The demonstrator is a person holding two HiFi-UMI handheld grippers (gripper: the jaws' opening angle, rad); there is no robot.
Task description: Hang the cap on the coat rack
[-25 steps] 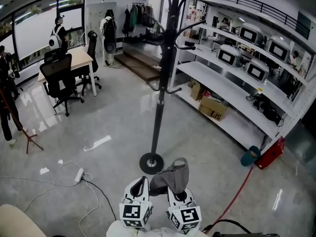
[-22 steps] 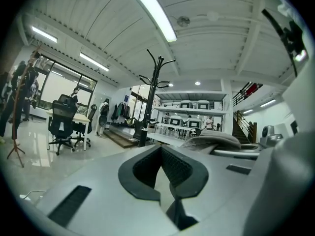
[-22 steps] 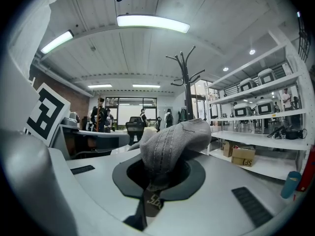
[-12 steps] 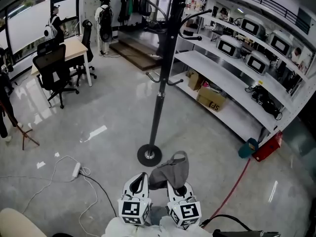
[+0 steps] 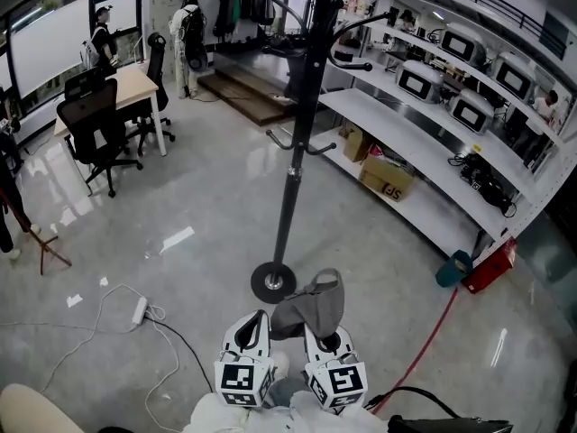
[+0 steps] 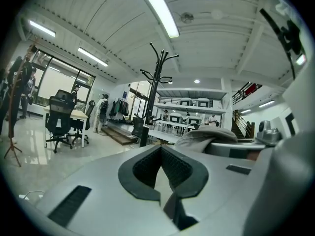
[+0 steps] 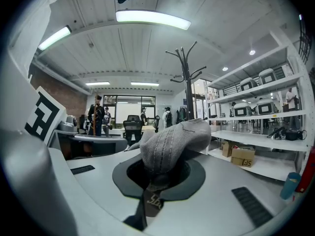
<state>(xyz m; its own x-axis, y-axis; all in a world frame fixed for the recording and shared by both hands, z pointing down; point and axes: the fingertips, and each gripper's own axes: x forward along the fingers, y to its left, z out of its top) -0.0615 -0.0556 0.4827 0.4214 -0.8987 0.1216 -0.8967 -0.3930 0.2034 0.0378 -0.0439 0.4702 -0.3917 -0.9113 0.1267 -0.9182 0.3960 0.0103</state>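
Both tools creep up the frame toward the coat rack (image 5: 293, 170), the cap (image 5: 311, 305) riding along.

Head view: the grey cap sits at lower centre, near the rack's round base, pinched in the right tool (image 5: 315, 332). The left tool (image 5: 257, 318) lies alongside.
Left gripper view: its jaws meet at the tips, holding nothing.
Right gripper view: the jaws are closed on the cap's fabric and the crown flops forward. Both tools point roughly level, side by side.
The hooks are high, and such a thin pinch on limp cloth could slip during the lift.

Glossy grey floor (image 5: 207, 197), white shelving (image 5: 424, 165)
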